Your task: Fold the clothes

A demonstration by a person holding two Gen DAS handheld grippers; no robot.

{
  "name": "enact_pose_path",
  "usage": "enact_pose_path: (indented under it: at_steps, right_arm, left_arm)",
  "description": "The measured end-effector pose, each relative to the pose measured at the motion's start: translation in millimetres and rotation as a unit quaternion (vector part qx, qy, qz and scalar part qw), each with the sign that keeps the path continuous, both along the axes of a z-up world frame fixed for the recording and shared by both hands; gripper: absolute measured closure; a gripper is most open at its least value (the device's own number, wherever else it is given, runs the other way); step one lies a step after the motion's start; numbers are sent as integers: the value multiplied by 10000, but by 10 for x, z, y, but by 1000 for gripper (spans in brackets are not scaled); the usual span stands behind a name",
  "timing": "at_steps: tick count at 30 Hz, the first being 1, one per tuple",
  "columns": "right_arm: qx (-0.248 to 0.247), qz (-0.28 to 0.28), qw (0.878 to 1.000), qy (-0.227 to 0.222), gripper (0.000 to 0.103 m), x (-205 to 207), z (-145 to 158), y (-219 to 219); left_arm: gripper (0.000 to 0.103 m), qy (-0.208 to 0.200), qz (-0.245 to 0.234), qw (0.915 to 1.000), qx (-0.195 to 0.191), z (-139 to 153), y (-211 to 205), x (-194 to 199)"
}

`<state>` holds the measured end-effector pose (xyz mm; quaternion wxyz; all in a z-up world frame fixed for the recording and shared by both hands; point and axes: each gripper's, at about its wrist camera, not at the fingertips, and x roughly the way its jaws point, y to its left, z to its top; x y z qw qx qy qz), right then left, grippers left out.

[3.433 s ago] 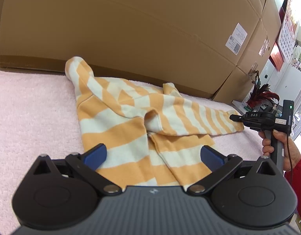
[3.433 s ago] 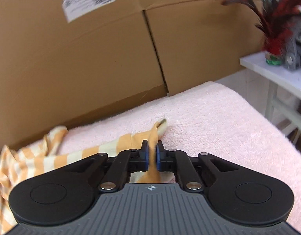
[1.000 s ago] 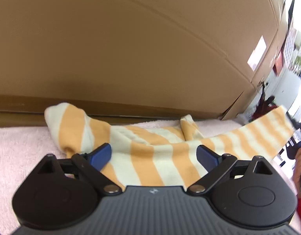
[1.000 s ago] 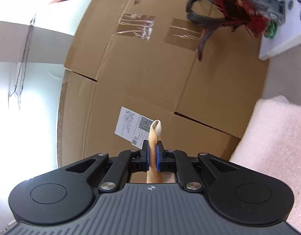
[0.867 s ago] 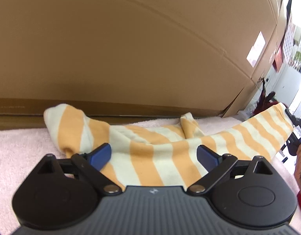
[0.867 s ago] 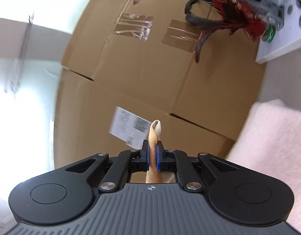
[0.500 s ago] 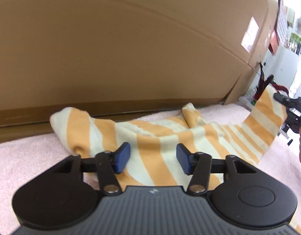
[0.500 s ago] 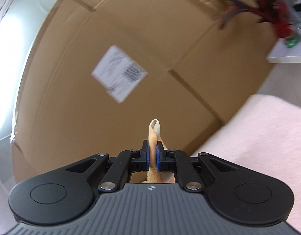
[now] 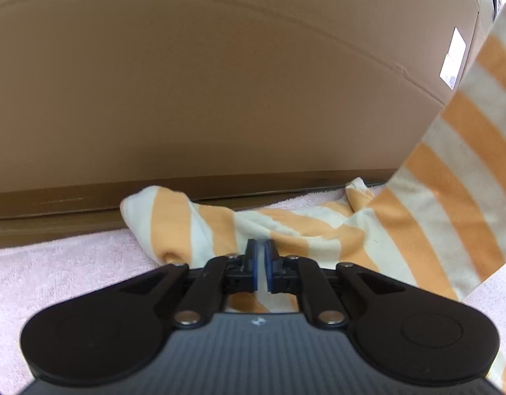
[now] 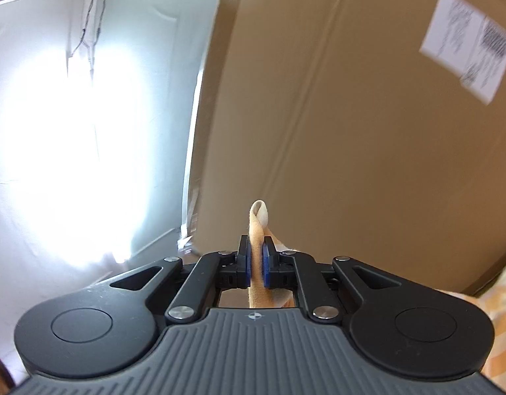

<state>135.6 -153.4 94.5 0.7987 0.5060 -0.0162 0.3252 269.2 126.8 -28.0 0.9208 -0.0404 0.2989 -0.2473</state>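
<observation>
While both views look along the fingers, the entries run outward from the tools.

Left gripper: black two-finger hand-held gripper with blue pads, jaws closing on a pale fold of the garment that sits between them.
Right gripper: matching black gripper, pads pressed onto a rolled orange edge of the same garment, which pokes out above the fingertips; it points upward.
Count: two grippers; one garment; one white label in each view.
Garment: orange-and-cream striped knit garment, soft and rumpled.
Garment position: its near part lies bunched on the surface just ahead of the left gripper; from there a broad striped band rises slanting to the upper right of the left view, off the surface.
Surface: pale pink fleecy cover, under the garment.
Room: large brown cardboard box standing close behind the surface; white wall with a bright glare left of the box in the right view.
</observation>
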Motion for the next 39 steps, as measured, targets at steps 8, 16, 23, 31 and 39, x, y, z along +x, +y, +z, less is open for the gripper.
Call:
enact_pose_path:
  at_steps: [8,16,23,31,39]
  right_arm:
    - [331,1030,9930,-470,95,-169,63,385]
    - [466,1698,9811,-808,94,-496,18,528]
    - [370,2145,9707,-1015,94,-739,-194,561]
    - [272,2398,9658,-943,91,-930,-394,539]
    - [-333,2426,9669,-723,91,-1143,-533,473]
  left_arm:
    - [95,17,44,10000,-77,3,68,1]
    - [95,48,89,9999,-140,-5,106,4]
    - [91,424,21,9960,-783,-37,309,89]
    - [90,564,-34,9937,-966,-46,431,89]
    - [84,527,-96,9940,-954,-59,381,124]
